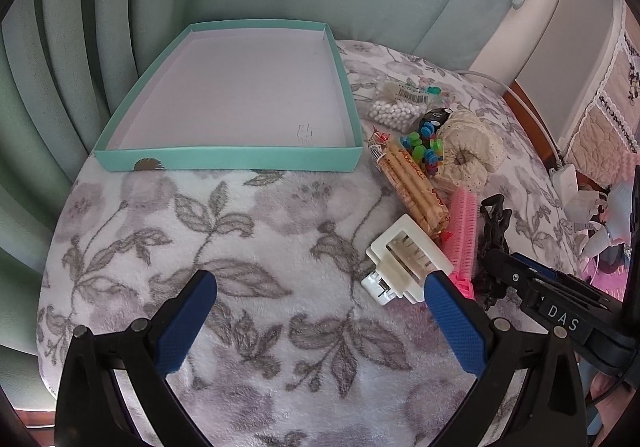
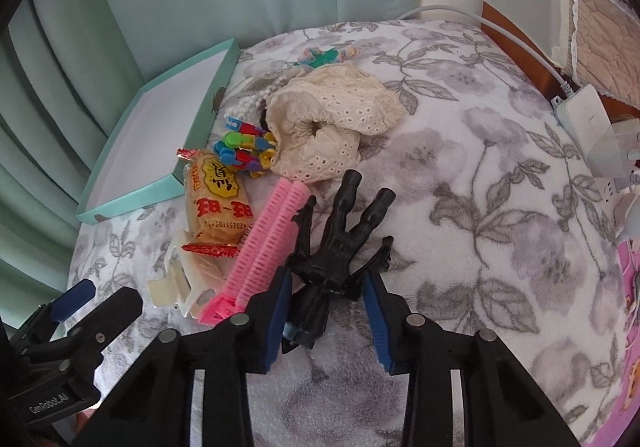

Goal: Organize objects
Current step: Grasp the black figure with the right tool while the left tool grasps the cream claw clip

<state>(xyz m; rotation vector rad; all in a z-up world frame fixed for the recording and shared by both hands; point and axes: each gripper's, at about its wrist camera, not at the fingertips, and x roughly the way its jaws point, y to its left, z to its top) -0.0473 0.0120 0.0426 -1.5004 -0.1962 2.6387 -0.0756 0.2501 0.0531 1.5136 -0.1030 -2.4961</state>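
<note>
An empty teal box [image 1: 224, 163] with a white floor lies at the back left of a floral blanket; it shows in the right wrist view [image 2: 132, 197] too. A pile lies to its right: snack pack [image 2: 220, 203], pink comb [image 2: 260, 247], white clip [image 1: 404, 259], coloured pegs [image 2: 244, 151], cream lace cloth [image 2: 332, 119], bead bag [image 1: 396, 107]. My right gripper [image 2: 326, 291] is open, its fingers on either side of a black hand-shaped claw clip [image 2: 340, 243]. My left gripper [image 1: 320, 299] is open and empty above the blanket, its right finger next to the white clip.
Green curtains hang behind the box. A white power adapter [image 2: 588, 127] with a cable lies at the right edge, next to a wooden edge and a quilted cover. A pink mat [image 2: 628, 287] lies at the far right.
</note>
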